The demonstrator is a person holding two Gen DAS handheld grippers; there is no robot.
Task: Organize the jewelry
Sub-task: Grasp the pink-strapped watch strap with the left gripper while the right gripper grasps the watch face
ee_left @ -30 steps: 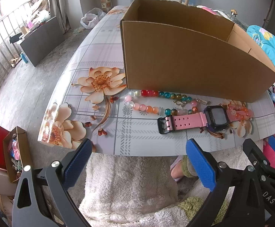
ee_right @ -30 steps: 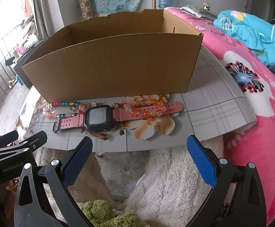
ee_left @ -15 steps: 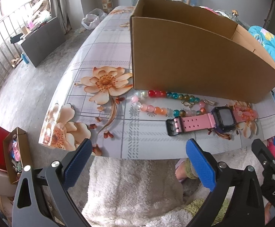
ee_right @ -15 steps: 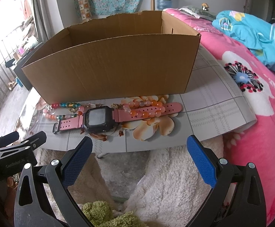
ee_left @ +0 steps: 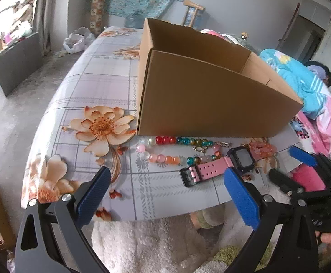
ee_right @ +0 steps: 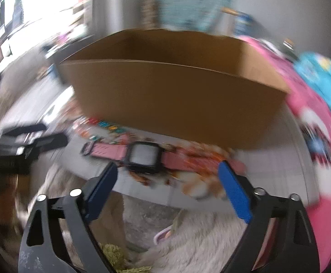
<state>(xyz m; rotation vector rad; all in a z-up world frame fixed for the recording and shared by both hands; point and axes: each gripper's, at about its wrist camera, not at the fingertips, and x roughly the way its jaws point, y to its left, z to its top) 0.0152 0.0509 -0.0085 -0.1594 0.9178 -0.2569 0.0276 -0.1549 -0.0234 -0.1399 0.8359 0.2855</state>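
A pink-strapped watch with a black case (ee_left: 220, 167) lies on the floral table in front of an open cardboard box (ee_left: 211, 104). A multicoloured bead bracelet (ee_left: 176, 150) lies just left of the watch, and an orange bead bracelet (ee_left: 262, 147) lies over its right strap. My left gripper (ee_left: 165, 188) is open and empty, low at the table's front edge. My right gripper (ee_right: 167, 177) is open and empty, with the watch (ee_right: 142, 155) just ahead between its fingertips; that view is blurred. The box also shows in the right wrist view (ee_right: 176, 104).
The table (ee_left: 92, 86) has a floral plaid cover. A white fluffy rug (ee_left: 154, 243) lies below its front edge. A bed with pink and blue bedding (ee_left: 313, 95) stands to the right. The right gripper shows in the left wrist view (ee_left: 302, 173).
Both grippers have moved forward toward the table. The right one moved fast and closed in on the watch, so its view is blurred. Both stay open.
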